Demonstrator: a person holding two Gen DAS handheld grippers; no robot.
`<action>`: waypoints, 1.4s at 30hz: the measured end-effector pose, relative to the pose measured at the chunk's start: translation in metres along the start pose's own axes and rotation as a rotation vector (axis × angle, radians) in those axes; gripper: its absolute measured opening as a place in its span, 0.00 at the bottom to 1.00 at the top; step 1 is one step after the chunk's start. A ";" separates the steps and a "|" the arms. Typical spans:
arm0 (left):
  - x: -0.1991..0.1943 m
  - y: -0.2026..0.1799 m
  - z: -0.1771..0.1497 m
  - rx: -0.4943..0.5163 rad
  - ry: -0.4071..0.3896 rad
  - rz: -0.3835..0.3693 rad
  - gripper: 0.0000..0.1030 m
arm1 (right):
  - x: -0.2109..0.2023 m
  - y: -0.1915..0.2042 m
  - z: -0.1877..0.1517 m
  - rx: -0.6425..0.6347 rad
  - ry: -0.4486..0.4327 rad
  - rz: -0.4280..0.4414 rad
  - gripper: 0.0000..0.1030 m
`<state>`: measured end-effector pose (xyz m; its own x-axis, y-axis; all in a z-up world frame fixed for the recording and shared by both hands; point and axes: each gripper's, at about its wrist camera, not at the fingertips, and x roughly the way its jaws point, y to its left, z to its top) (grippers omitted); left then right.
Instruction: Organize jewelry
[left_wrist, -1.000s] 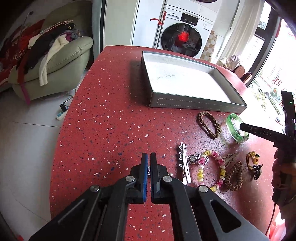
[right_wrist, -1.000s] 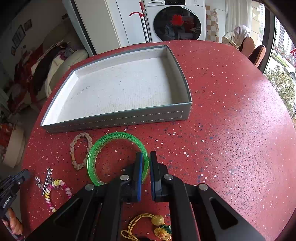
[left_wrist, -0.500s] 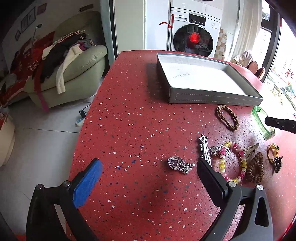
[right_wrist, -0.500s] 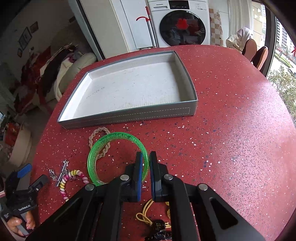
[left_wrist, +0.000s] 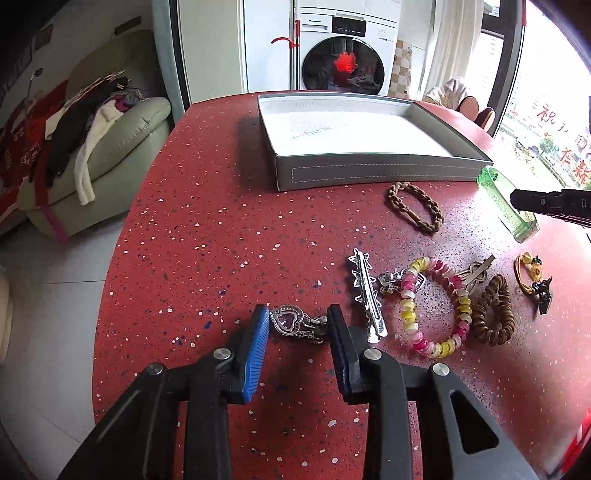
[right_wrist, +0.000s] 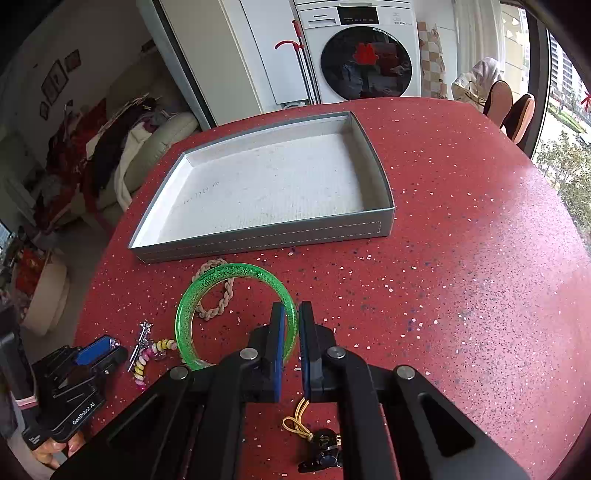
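My left gripper (left_wrist: 297, 323) is open, low over the red table, with a silver heart pendant (left_wrist: 295, 324) lying between its fingers. My right gripper (right_wrist: 291, 328) is shut on a green bangle (right_wrist: 229, 280) and holds it above the table; the bangle also shows in the left wrist view (left_wrist: 504, 201). The grey tray (left_wrist: 369, 171) stands empty beyond; it also shows in the right wrist view (right_wrist: 258, 240). A silver hair clip (left_wrist: 365, 291), a pink and yellow bead bracelet (left_wrist: 432, 302), a brown coil hair tie (left_wrist: 493, 314) and a braided bracelet (left_wrist: 415, 210) lie on the table.
A yellow cord charm (left_wrist: 532, 277) lies at the right; it also shows in the right wrist view (right_wrist: 314, 435). The table's left edge (left_wrist: 110, 258) drops to the floor. A green sofa (left_wrist: 122, 147) with clothes stands left. A washing machine (left_wrist: 343, 48) stands behind.
My left gripper opened wide, then moved down and forward and narrowed around the heart pendant. My right gripper stayed shut on the green bangle and lifted it slightly.
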<state>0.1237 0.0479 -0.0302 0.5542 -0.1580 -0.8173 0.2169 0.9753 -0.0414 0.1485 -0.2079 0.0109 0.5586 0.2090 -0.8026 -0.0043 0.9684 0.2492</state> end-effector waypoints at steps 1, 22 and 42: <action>-0.001 0.001 0.001 -0.010 0.000 -0.010 0.47 | -0.001 -0.001 0.001 0.002 -0.003 0.003 0.08; 0.006 0.017 0.020 -0.159 0.054 0.042 0.99 | -0.005 0.002 0.017 0.007 -0.020 0.058 0.08; 0.024 0.002 0.020 -0.046 0.025 0.098 0.74 | -0.010 -0.011 0.011 0.035 -0.031 0.060 0.08</action>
<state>0.1535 0.0429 -0.0382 0.5504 -0.0579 -0.8329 0.1250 0.9921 0.0136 0.1517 -0.2218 0.0221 0.5836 0.2613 -0.7689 -0.0092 0.9489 0.3155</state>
